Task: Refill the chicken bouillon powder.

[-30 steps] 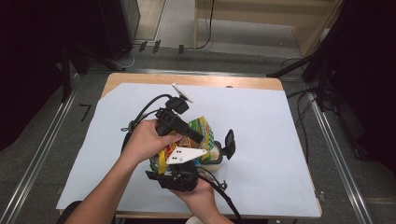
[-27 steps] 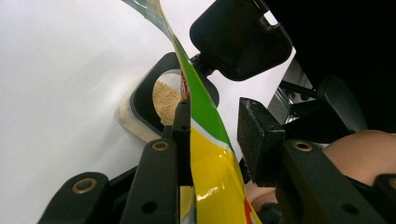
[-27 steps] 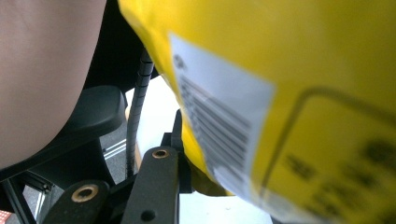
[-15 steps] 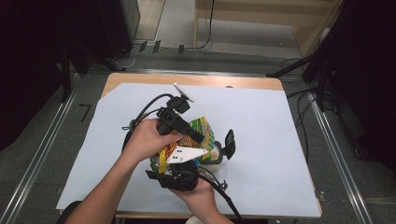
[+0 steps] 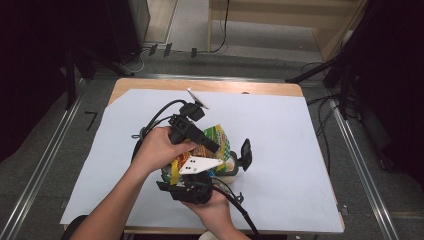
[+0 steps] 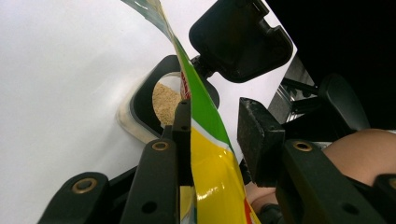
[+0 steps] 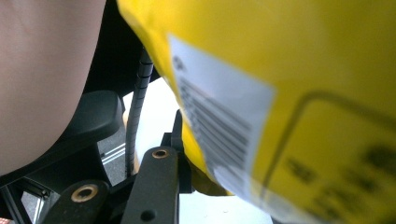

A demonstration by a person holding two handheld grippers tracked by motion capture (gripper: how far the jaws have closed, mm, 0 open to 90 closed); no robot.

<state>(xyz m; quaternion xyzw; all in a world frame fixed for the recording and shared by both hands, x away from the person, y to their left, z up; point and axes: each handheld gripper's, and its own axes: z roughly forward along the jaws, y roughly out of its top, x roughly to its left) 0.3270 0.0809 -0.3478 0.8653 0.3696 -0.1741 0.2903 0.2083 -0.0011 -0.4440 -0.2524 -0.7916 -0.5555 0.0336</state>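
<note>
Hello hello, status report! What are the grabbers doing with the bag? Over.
Left gripper and right gripper at the yellow-green bag. Open container of powder below. Grip unclear.

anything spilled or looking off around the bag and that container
Nothing stands out. The yellow-green bag hangs between the grippers over the open container, its hinged lid flipped up. The tan powder sits inside; none shows on the white sheet.

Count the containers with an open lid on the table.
1. A pale container with a black flip lid standing open sits right of the yellow and green bag held between both grippers. Others could be hidden under the bag and hands.
</note>
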